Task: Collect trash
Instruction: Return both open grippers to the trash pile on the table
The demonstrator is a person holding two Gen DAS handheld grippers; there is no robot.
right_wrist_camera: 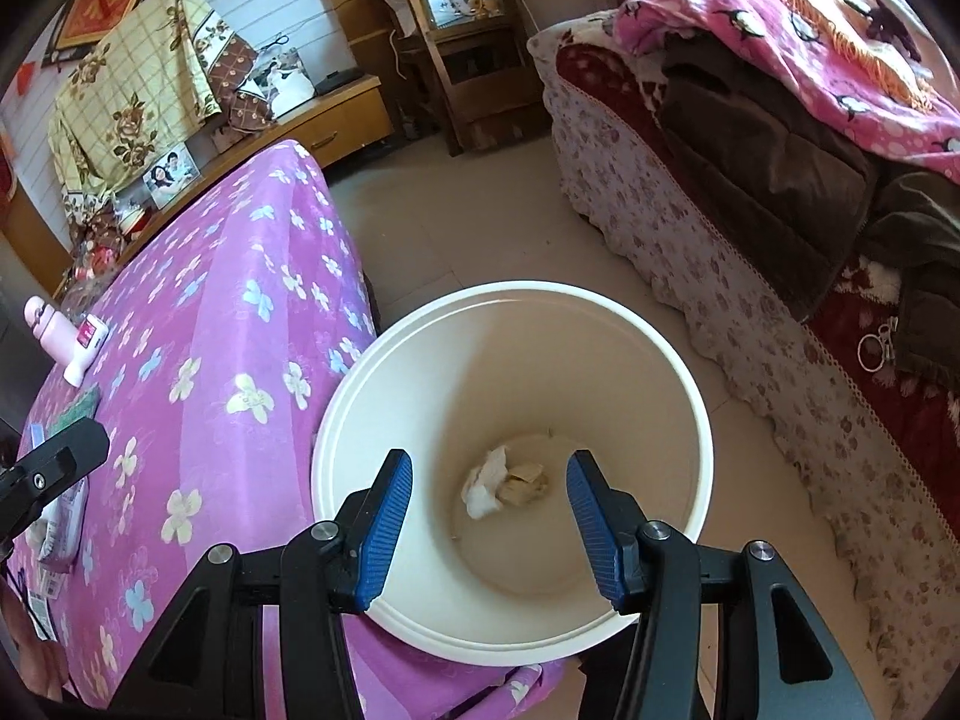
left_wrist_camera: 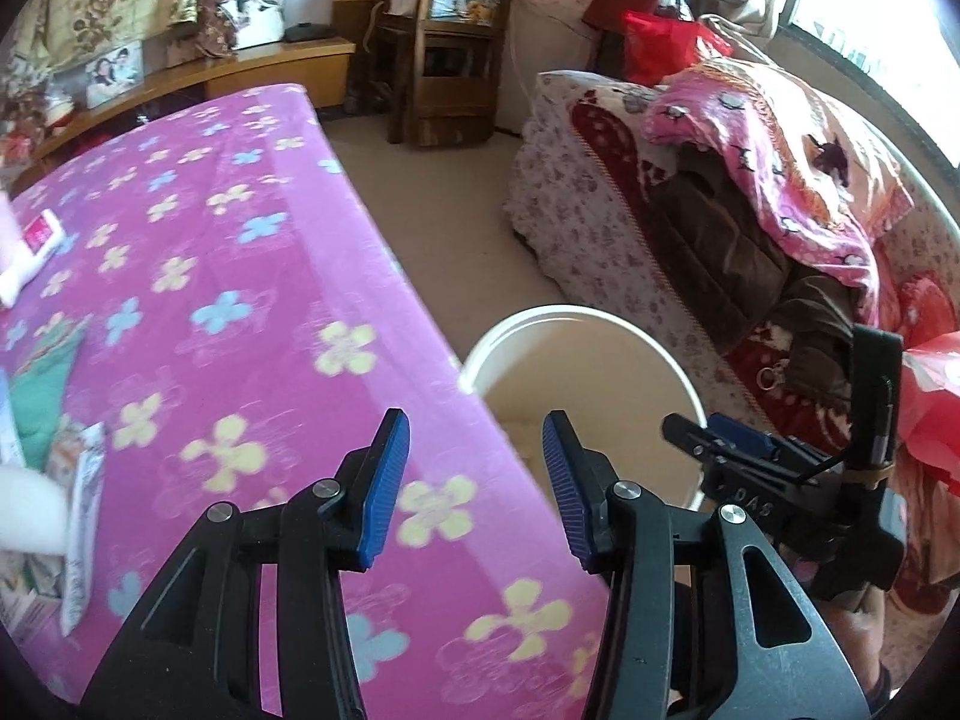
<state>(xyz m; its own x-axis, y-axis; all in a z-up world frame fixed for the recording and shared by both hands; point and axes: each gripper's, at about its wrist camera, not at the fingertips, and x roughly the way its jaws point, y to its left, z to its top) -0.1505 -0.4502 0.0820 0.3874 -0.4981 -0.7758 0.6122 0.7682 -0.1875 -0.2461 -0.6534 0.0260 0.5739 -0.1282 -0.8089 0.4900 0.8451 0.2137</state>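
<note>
hovering our right gripper (right_wrist_camera: pixel 489 516) above the white bucket (right_wrist_camera: pixel 690 396), we judge a drop into the bin to be just finished: its blue pads stand apart with nothing between them, and a crumpled white tissue (right_wrist_camera: pixel 483 483) and a yellowish scrap (right_wrist_camera: pixel 528 483) lie on the bucket's floor, touching each other. our left gripper (left_wrist_camera: pixel 474 480) is likewise parted and empty, poised over the near right edge of the pink flowered table (left_wrist_camera: pixel 240 240), with the bucket's rim (left_wrist_camera: pixel 498 336) showing just beyond that edge.

so we read the step in hand as the turn back for more. what looks like remaining trash sits on the near left of the table: a white tissue lump (left_wrist_camera: pixel 27 510), blurred, a printed wrapper (left_wrist_camera: pixel 81 534) beside it, and some paper packets (left_wrist_camera: pixel 27 594) at the very edge. the next move, as we judge it, calls for swinging left across the cloth and closing on one of these; the soft lump should pinch easily, while the flat wrapper may need a pad slid under an edge.

farther left lie a white tube with a red label (left_wrist_camera: pixel 36 246) and, in the right view, a pink bottle (right_wrist_camera: pixel 45 327); we cannot tell whether these count as trash. a green cloth (left_wrist_camera: pixel 42 396) lies between them and the wrappers. the bucket stands on the floor just beside the table, with a covered sofa (right_wrist_camera: pixel 690 228) well off to the right; nothing blocks the way back to the table, though the plush cloth could snag a pad.
</note>
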